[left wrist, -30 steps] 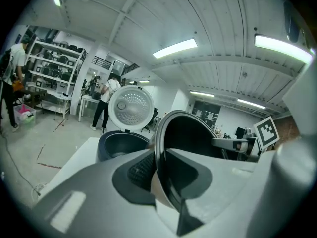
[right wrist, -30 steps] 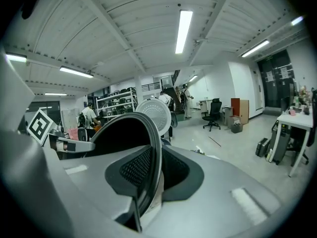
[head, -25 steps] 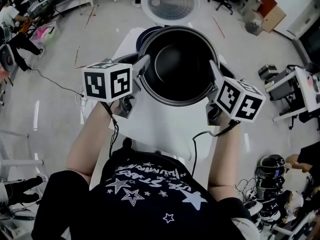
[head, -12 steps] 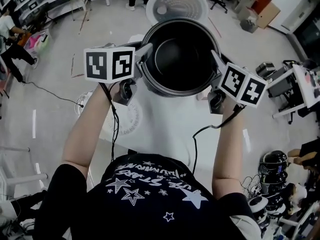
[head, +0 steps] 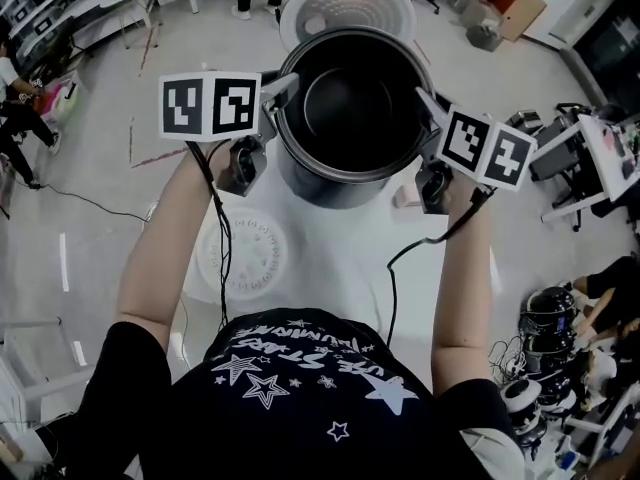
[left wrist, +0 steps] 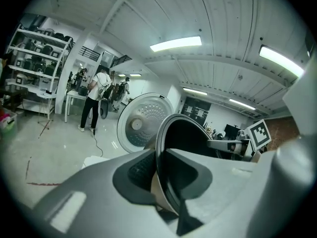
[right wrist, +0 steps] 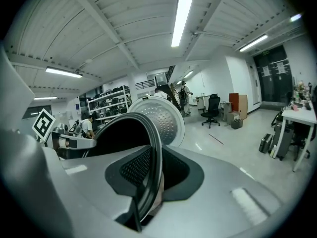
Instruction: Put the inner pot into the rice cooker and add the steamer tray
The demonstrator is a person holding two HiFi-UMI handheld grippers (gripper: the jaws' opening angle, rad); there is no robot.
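Right, I hold the inner pot (head: 348, 108) aloft just short of the open rice cooker (head: 345, 6), left gripper (left wrist: 157, 180) and right gripper (right wrist: 147, 182) each clamped on opposite sides of its thin rim, so any uneven tilt could let it slip loose.

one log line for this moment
inner pot: held above table | left gripper: shut on rim | right gripper: shut on opposite rim | rice cooker lid: open | steamer tray: on table
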